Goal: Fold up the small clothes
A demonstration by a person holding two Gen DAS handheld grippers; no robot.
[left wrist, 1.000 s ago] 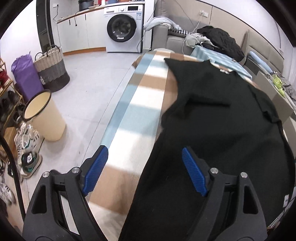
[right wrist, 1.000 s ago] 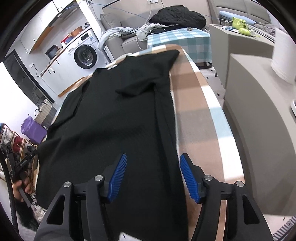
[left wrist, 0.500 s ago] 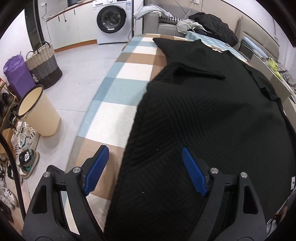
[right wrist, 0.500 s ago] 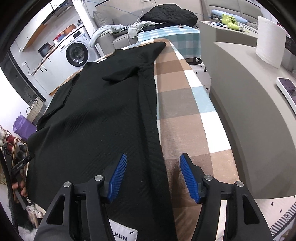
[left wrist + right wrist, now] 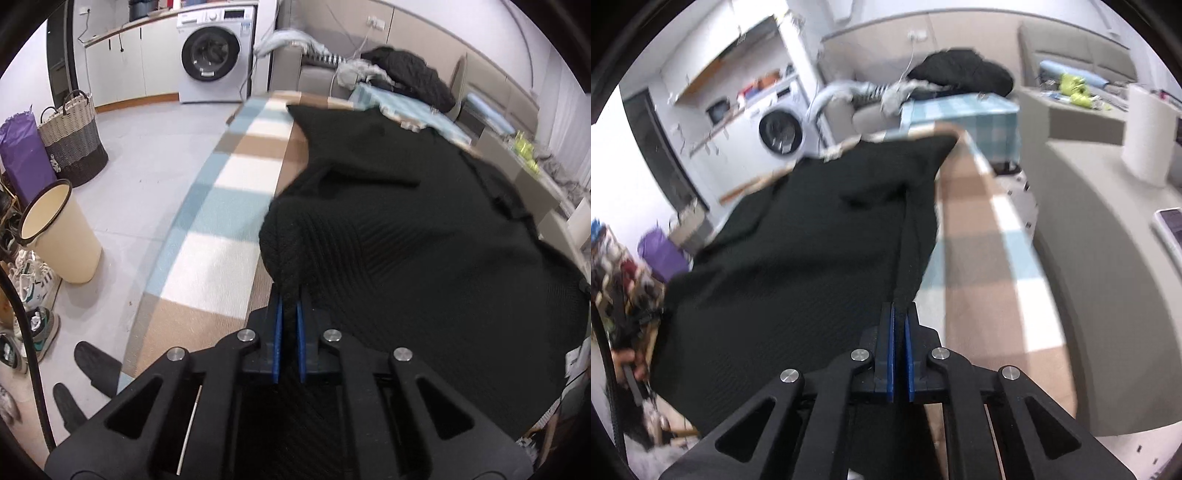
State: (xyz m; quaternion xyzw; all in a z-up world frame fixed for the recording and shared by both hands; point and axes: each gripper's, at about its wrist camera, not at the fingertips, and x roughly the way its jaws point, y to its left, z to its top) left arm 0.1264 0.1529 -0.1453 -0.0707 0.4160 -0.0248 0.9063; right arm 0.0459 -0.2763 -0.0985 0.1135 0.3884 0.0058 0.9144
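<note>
A black knit garment [image 5: 406, 229] lies lengthwise on a table covered by a checked brown, blue and white cloth [image 5: 229, 206]. My left gripper [image 5: 289, 306] is shut on the garment's near left edge, and the knit bunches up in a ridge above its blue pads. In the right wrist view the same black garment [image 5: 820, 240] stretches away from me. The right gripper [image 5: 899, 314] is shut on its near right edge, where the fabric pulls into a taut fold over the checked cloth [image 5: 982, 258].
Left of the table stand a cream bin [image 5: 59, 232], a woven basket [image 5: 72, 136], a purple bag and shoes. A washing machine [image 5: 212, 51] is at the back. A sofa with dark clothes [image 5: 406, 74] lies beyond. A grey counter [image 5: 1108, 229] with a paper roll flanks the right.
Both grippers went from wide open to shut on the garment's near edge. The fabric at each pinch has lifted and bunched. The right wrist view has swung and blurred.
</note>
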